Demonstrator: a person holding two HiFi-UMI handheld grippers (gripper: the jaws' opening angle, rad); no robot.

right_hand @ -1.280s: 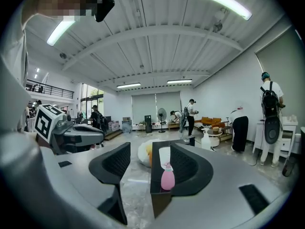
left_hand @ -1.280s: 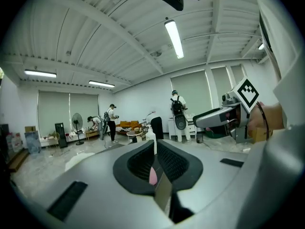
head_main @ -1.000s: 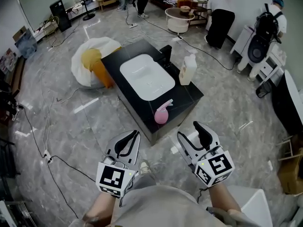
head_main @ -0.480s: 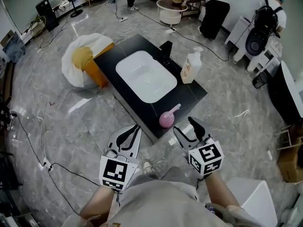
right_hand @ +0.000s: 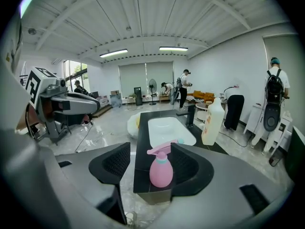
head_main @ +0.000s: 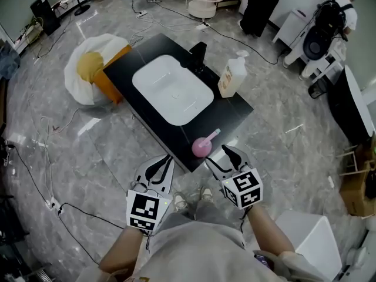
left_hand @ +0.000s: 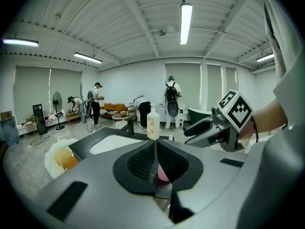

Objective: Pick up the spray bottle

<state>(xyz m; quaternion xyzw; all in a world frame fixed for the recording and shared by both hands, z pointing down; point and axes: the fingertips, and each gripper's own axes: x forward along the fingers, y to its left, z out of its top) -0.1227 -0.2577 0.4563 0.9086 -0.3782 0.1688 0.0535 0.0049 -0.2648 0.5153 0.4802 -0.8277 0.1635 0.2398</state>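
Note:
The pink spray bottle [head_main: 201, 147] stands upright at the near edge of the black counter [head_main: 232, 117], its trigger head pointing up and right. My right gripper [head_main: 222, 157] is open just short of it. In the right gripper view the spray bottle [right_hand: 161, 171] shows in the gap of the right gripper [right_hand: 150, 152], touching neither jaw. My left gripper [head_main: 160, 168] is shut and empty over the floor, left of the counter's corner. In the left gripper view a sliver of the pink bottle [left_hand: 162, 172] shows behind the left gripper [left_hand: 156, 146].
A white sink basin [head_main: 173, 90] is set in the counter, with a black faucet [head_main: 198, 54] and a white pump bottle [head_main: 230, 77] behind it. A white bag holding something yellow [head_main: 94, 68] lies on the floor to the left. Cables [head_main: 44, 175] cross the floor. People stand at the far wall.
My right gripper has moved forward and left, closing in on the pink spray bottle, still open. The left gripper has barely moved. The head view has come closer to the counter.

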